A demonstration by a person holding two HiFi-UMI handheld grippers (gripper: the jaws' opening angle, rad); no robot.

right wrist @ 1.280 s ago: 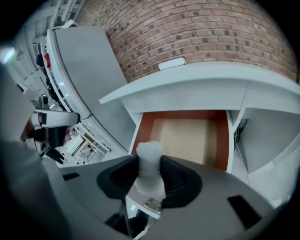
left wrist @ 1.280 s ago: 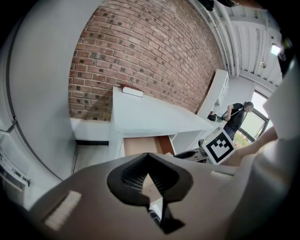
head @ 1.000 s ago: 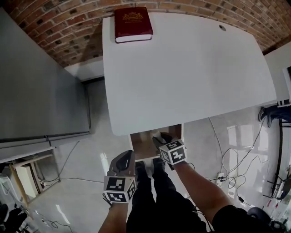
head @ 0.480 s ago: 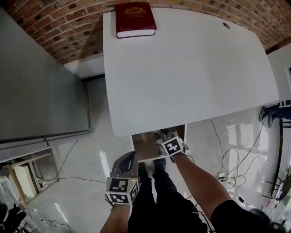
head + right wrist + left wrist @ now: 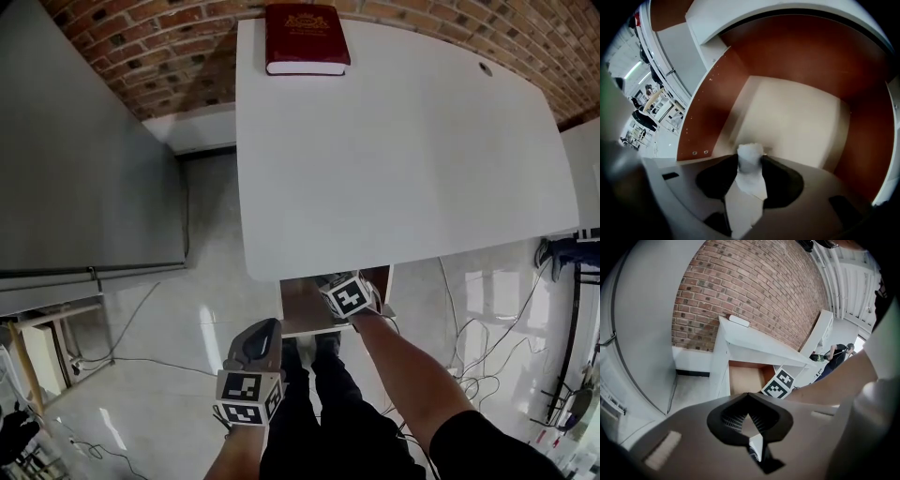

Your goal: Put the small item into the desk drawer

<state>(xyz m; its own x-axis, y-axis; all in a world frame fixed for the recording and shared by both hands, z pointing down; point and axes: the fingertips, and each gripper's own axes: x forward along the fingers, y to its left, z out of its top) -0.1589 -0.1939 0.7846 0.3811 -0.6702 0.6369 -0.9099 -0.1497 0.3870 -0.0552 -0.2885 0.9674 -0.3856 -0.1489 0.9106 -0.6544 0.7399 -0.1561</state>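
Release step: the right gripper's (image 5: pixel 333 284) jaws are opening round the white item (image 5: pixel 750 157) inside the drawer (image 5: pixel 797 112), at six o'clock. Next it needs a clean drop, then a withdrawal. The left gripper's (image 5: pixel 749 416) jaws are closed and empty.

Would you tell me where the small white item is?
Right gripper view: the small white item sits between the right gripper's opening jaws, over the open drawer's floor.

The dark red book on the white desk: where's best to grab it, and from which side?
The dark red hardcover book lies flat on the white desk, white page edge facing the person. So probably pinch its thickness at that near edge, coming in low from the front.
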